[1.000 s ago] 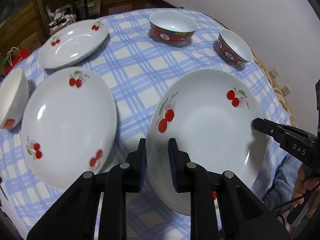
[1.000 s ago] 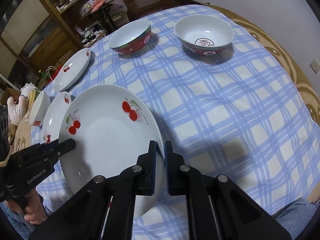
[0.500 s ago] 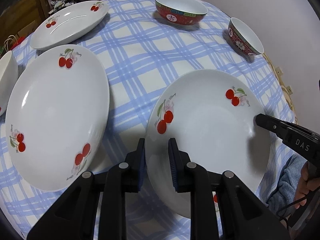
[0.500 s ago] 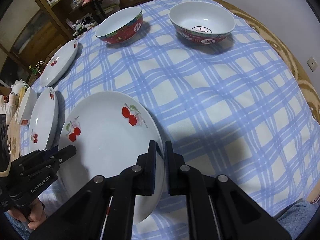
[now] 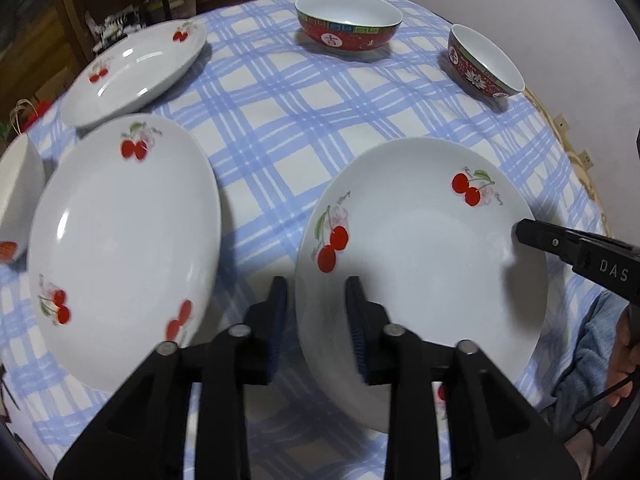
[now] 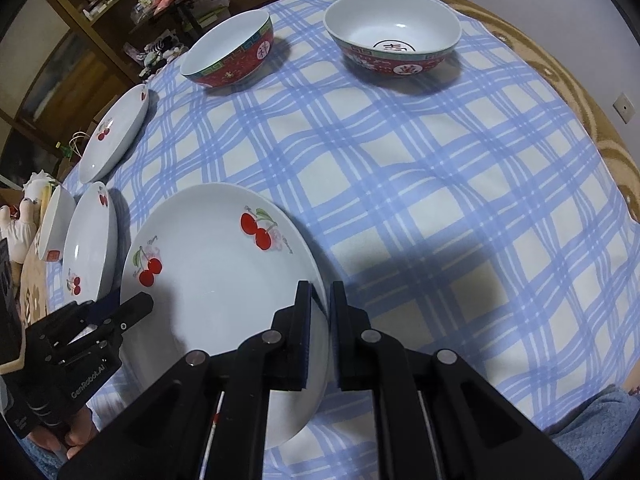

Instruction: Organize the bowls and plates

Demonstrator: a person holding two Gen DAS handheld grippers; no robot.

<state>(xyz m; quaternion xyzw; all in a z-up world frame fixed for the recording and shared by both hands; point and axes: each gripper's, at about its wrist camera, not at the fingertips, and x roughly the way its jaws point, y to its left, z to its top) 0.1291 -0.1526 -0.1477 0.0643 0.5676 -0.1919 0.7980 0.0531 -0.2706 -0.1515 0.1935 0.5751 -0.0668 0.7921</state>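
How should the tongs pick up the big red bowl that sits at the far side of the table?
Probably by its rim. The red bowl stands upright and open, with sloping sides too wide to squeeze. Come down from above at the near edge, with one finger inside and one outside the thin wall. Nothing stands close beside it on the checked tablecloth.

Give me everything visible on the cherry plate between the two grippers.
The near cherry plate is a white, glossy, shallow dish, ceramic by its look, with red cherry prints. It lies flat on the blue checked tablecloth. The left gripper straddles its rim, jaws opening. The right gripper closes on the opposite rim.
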